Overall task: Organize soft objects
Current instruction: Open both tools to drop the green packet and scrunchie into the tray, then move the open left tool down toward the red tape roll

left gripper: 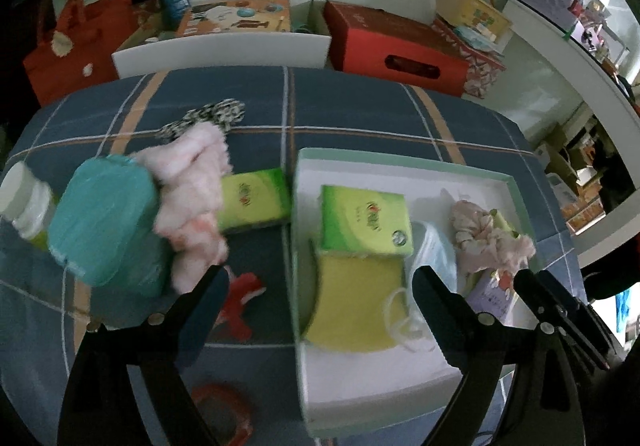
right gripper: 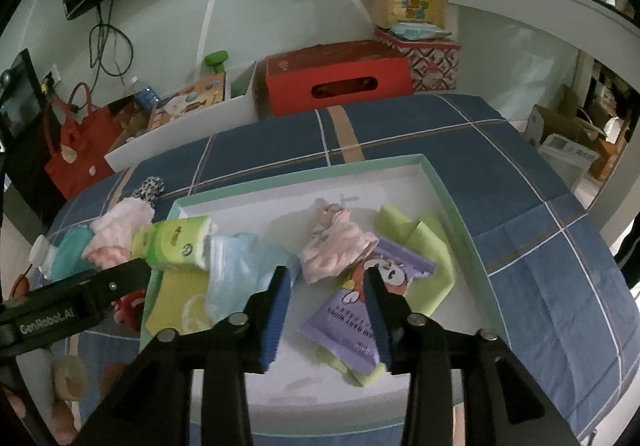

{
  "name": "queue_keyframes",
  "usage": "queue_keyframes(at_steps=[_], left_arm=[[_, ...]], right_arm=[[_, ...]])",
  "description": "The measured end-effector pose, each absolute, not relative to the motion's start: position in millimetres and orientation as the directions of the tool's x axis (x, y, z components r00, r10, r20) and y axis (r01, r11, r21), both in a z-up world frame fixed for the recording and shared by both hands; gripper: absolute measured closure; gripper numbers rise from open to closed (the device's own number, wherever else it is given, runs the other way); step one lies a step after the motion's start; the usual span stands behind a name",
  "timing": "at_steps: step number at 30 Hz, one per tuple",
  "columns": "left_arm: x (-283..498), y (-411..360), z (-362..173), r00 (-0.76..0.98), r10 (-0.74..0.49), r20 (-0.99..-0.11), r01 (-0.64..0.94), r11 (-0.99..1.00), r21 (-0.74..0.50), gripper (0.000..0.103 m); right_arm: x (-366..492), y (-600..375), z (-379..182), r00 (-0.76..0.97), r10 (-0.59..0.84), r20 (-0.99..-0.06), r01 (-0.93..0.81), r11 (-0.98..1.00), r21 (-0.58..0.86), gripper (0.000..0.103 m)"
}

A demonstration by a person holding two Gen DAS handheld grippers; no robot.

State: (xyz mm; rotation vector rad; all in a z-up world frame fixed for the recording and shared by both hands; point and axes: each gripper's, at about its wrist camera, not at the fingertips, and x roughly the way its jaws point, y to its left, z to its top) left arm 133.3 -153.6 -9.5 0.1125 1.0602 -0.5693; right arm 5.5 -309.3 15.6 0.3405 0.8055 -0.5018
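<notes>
One plaid blue tablecloth point(right gripper: 540, 246) bears a white tray point(right gripper: 448, 206).

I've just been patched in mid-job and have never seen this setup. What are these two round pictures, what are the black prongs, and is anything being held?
There is no robot arm: a person holds a two-finger claw in each hand, and each round picture comes from a fisheye camera on one claw, looking along its fingers.

In the left wrist view, the left claw stands wide open and empty, over the edge of a white tray on a blue plaid cloth.

In the right wrist view, the right claw is partly open over the tray, gripping nothing.

In the tray lie a green tissue pack, a yellow cloth, a pink garment and a purple wipes pack. A teal pack and a pink fluffy cloth lie outside it.
</notes>
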Motion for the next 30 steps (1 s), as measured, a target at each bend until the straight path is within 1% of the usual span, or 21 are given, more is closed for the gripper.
queue_keyframes(at_steps=[5,8,10,12,16,18,19,20,22,25,30], left_arm=[[127.5,-133.9,-12.3,0.387,-0.349,-0.854,0.458,0.876,-0.15,0.01],[125.9,-124.5,-12.9,0.398,-0.327,-0.857,0.443,0.886,-0.132,0.009],[125.3,-119.2,-13.4,0.402,-0.319,-0.859,0.434,0.892,-0.128,0.009],[124.8,-112.6,-14.7,0.403,-0.308,-0.862,0.422,0.898,-0.124,0.009],[124.9,-99.2,-19.6,0.403,-0.28,-0.872,0.394,0.912,-0.111,0.009],[124.9,-90.4,-22.3,0.403,-0.265,-0.876,0.376,0.921,-0.105,0.009],[124.9,-85.4,-23.3,0.404,-0.257,-0.878,0.364,0.925,-0.104,0.009],[124.6,-82.8,-24.0,0.405,-0.253,-0.879,0.358,0.928,-0.102,0.009],[123.8,-74.3,-25.3,0.408,-0.246,-0.879,0.341,0.934,-0.103,0.009],[123.3,-59.5,-27.5,0.416,-0.231,-0.88,0.31,0.945,-0.101,0.009],[122.7,-37.7,-32.7,0.419,-0.206,-0.884,0.261,0.96,-0.1,0.009]], right_arm=[[6.0,-295.1,15.4,0.587,-0.283,-0.759,0.518,0.851,0.084,0.055],[6.2,-285.3,13.9,0.585,-0.273,-0.764,0.501,0.862,0.075,0.048],[6.4,-278.2,12.8,0.585,-0.265,-0.766,0.488,0.87,0.071,0.046],[7.0,-273.9,12.0,0.583,-0.264,-0.768,0.481,0.874,0.065,0.04],[8.3,-267.2,8.7,0.583,-0.246,-0.775,0.466,0.882,0.07,0.03],[8.8,-264.7,7.2,0.58,-0.243,-0.777,0.463,0.884,0.069,0.022],[8.7,-263.0,6.7,0.58,-0.242,-0.778,0.461,0.884,0.069,0.02],[8.4,-262.1,6.5,0.581,-0.241,-0.778,0.461,0.885,0.07,0.016],[7.3,-260.3,6.6,0.588,-0.239,-0.773,0.465,0.881,0.082,0.001],[6.1,-257.7,6.6,0.596,-0.226,-0.771,0.463,0.881,0.1,0.0],[5.7,-249.4,3.7,0.589,-0.227,-0.776,0.453,0.887,0.084,0.0]])
